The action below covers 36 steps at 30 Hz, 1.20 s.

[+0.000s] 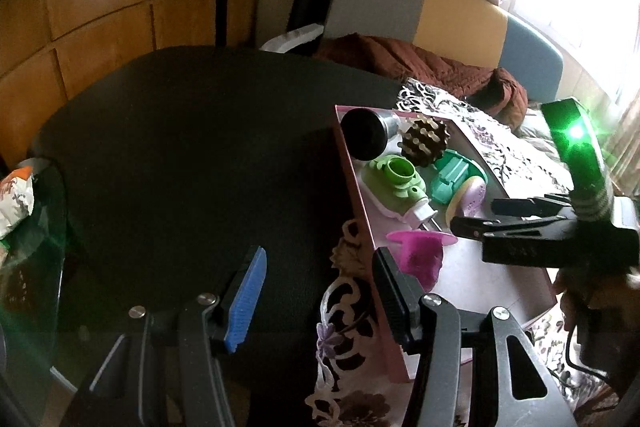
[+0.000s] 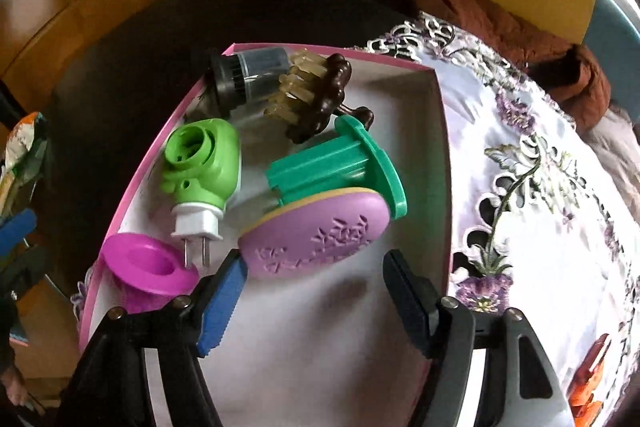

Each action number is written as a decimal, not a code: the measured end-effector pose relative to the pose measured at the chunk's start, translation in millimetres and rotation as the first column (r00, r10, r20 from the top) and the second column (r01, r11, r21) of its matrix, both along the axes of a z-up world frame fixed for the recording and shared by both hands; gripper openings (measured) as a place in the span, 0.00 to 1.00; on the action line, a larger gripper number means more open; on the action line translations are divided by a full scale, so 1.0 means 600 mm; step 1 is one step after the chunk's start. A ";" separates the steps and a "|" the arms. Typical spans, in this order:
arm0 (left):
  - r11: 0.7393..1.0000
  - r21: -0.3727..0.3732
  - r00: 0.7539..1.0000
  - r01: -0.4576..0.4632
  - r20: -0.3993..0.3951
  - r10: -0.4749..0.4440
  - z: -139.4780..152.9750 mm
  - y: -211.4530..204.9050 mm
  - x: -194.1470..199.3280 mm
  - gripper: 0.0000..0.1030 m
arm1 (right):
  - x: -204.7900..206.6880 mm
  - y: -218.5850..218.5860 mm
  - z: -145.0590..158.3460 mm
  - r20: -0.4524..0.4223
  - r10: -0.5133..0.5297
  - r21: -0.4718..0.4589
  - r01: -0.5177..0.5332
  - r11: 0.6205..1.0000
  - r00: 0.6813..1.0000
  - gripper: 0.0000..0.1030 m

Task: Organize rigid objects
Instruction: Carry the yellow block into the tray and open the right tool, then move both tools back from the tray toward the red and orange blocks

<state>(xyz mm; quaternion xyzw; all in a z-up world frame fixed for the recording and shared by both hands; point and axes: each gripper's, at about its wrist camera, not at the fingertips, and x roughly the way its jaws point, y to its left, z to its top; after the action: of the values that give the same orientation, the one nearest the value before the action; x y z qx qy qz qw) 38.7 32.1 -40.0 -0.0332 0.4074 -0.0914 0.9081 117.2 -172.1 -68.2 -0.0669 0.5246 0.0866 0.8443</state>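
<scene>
The room has wooden cupboards at the back, a sofa with a brown blanket, and a bright window in the upper right. A dark counter [image 1: 192,155] fills the middle of the left wrist view, and part of it is covered by a flowery cloth [image 1: 500,139].

In this view a pink box [image 1: 362,223] sits on the cloth at the right. The small things are gathered at its far end, most likely so they stay together and leave room. The left tool [image 1: 316,291] is at the bottom of the frame, over the near edge of the box. Its jaws are spread wide and hold nothing. The right tool [image 1: 476,217] reaches in from the right, over the box. I cannot tell from here how its jaws stand.

In the right wrist view the box [image 2: 442,131] fills the middle. At the top lie a black jar [image 2: 244,73] and a brown brush [image 2: 316,95], touching. Below them are a green plug [image 2: 204,167], a teal piece [image 2: 340,167] and a purple disc [image 2: 316,235] that leans on the teal piece. A pink cup [image 2: 148,269] lies at the lower left, by the plug's pins. The right tool [image 2: 314,295] is spread open and empty, and the disc's edge lies just by its blue finger. I think it has just let go, or is about to take the disc.
</scene>
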 end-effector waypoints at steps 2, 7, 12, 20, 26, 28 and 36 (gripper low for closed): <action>1.000 0.003 1.000 -0.001 0.003 0.001 0.002 -0.001 -0.001 0.56 | -0.009 0.001 0.007 0.013 0.005 0.012 -0.006 1.000 1.000 0.77; 1.000 0.011 1.000 0.004 0.011 -0.004 0.007 -0.004 -0.004 0.56 | -0.032 0.000 0.032 0.063 0.011 0.016 -0.012 1.000 0.998 0.80; 1.000 0.021 1.000 0.013 0.017 -0.013 0.010 -0.011 -0.007 0.56 | -0.051 -0.008 0.047 0.102 0.007 0.021 -0.009 1.000 0.995 0.80; 0.999 0.045 0.999 0.030 0.033 -0.032 0.019 -0.024 -0.015 0.56 | -0.069 -0.023 0.061 0.140 -0.005 0.026 0.001 1.000 0.990 0.80; 0.996 0.068 0.997 0.056 0.056 -0.060 0.029 -0.040 -0.020 0.57 | -0.089 -0.059 0.085 0.196 -0.054 0.039 0.047 0.998 0.979 0.80; 0.995 0.076 0.995 0.069 0.064 -0.074 0.033 -0.048 -0.021 0.57 | -0.095 -0.080 0.093 0.211 -0.080 0.045 0.072 0.996 0.974 0.80; 0.987 0.104 0.989 0.123 0.067 -0.130 0.037 -0.081 -0.026 0.57 | -0.120 -0.198 0.104 0.229 -0.227 0.059 0.220 0.974 0.947 0.80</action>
<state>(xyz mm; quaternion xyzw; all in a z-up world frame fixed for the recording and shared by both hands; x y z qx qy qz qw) 22.8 -16.2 -17.6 0.0418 0.3790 -0.1297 0.9153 45.4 -291.0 -5.6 -0.0028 0.4241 -0.0094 0.9056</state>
